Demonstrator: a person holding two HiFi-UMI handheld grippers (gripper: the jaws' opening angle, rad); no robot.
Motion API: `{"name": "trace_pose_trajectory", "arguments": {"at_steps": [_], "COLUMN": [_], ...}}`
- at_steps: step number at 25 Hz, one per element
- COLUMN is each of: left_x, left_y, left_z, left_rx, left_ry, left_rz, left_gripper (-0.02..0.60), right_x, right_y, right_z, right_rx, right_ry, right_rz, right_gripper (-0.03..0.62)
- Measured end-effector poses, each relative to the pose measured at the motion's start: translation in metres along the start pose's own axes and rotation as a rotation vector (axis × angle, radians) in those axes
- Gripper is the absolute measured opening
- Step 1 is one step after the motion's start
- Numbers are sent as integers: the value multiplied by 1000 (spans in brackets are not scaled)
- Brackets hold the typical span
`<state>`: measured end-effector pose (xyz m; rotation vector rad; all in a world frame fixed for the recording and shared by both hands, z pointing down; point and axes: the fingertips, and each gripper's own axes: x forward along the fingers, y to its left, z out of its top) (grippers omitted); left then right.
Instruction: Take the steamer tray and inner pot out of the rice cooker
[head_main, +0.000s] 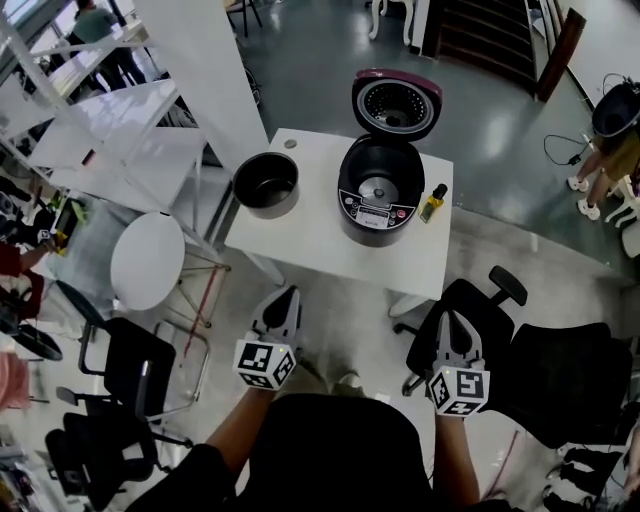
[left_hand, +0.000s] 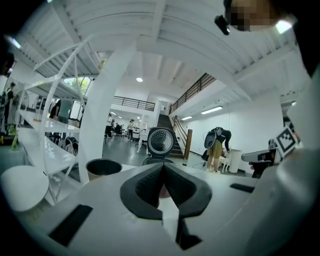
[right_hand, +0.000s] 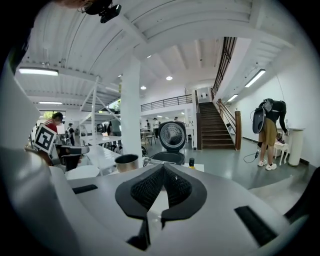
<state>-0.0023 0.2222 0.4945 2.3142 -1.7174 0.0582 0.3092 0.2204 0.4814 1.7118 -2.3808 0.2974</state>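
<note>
The black rice cooker (head_main: 378, 192) stands open on the white table (head_main: 330, 250), its lid (head_main: 396, 103) tilted back and its bare heating plate showing inside. The dark inner pot (head_main: 266, 184) sits on the table to the cooker's left. I cannot make out a steamer tray. My left gripper (head_main: 286, 294) and right gripper (head_main: 449, 319) hover side by side short of the table's near edge, both shut and empty. The left gripper view shows the shut left gripper (left_hand: 163, 168), the pot (left_hand: 103, 167) and the lid (left_hand: 160, 141). The right gripper view shows the shut right gripper (right_hand: 163, 168), the pot (right_hand: 127, 162) and the cooker (right_hand: 170, 157).
A small yellow bottle (head_main: 433, 203) stands right of the cooker. A round white stool (head_main: 148, 260) and white shelving (head_main: 120, 130) are left of the table. Black office chairs (head_main: 480, 310) crowd the right side, another black chair (head_main: 130, 365) the left. A person (head_main: 615, 130) bends at the far right.
</note>
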Motion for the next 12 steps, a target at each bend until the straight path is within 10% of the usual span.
{"name": "trace_pose_trajectory", "arguments": {"at_steps": [12], "left_x": [5], "left_y": [-27], "left_z": [-1], "left_rx": [-43], "left_ry": [28], "left_rz": [-21], "left_gripper": [3], "right_x": [-20], "right_y": [-9], "right_z": [-11], "right_rx": [12], "right_ry": [3], "right_rz": [-18], "right_gripper": [0]}}
